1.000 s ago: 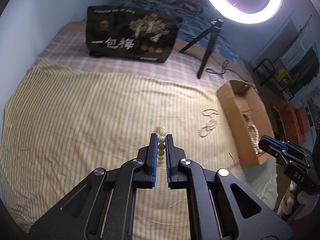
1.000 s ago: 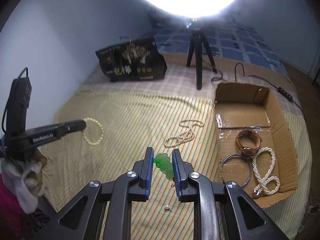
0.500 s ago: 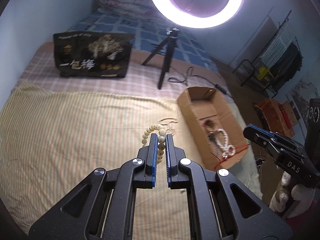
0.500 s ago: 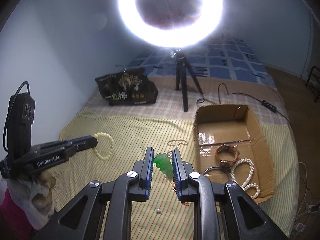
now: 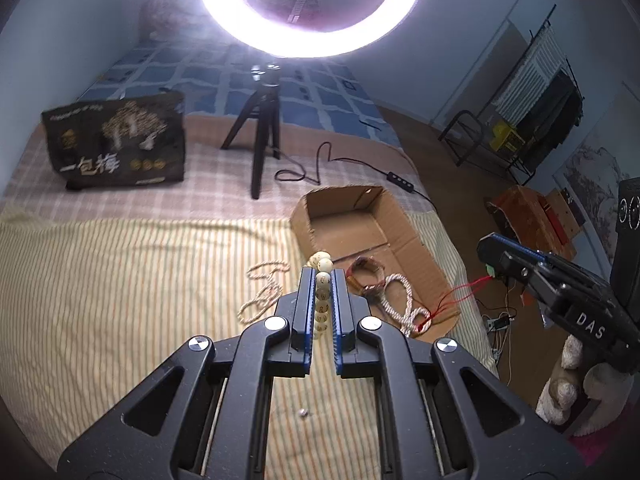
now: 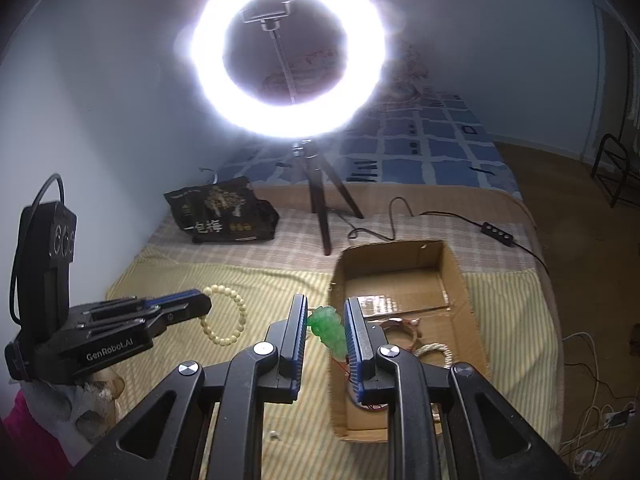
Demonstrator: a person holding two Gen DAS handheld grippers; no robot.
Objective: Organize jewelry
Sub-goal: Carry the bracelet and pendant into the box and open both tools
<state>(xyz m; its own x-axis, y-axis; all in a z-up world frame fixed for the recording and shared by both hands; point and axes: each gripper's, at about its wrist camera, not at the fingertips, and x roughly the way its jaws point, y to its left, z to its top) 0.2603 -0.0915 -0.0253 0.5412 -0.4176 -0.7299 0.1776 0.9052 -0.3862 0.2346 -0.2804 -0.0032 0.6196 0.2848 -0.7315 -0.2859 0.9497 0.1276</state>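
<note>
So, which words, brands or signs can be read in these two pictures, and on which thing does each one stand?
"GenRobot.AI": on the side of the left gripper, in the right wrist view.
"DAS": on the side of the right gripper, in the left wrist view.
"一包梅": large white characters on the black bag on the bed.
Small print along the bag's top edge: too blurred to read.
No other text is readable.

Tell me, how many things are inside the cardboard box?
3 that show: a brown bracelet, a white rope necklace and a metal ring, inside the cardboard box. The fingers may hide more.
</note>
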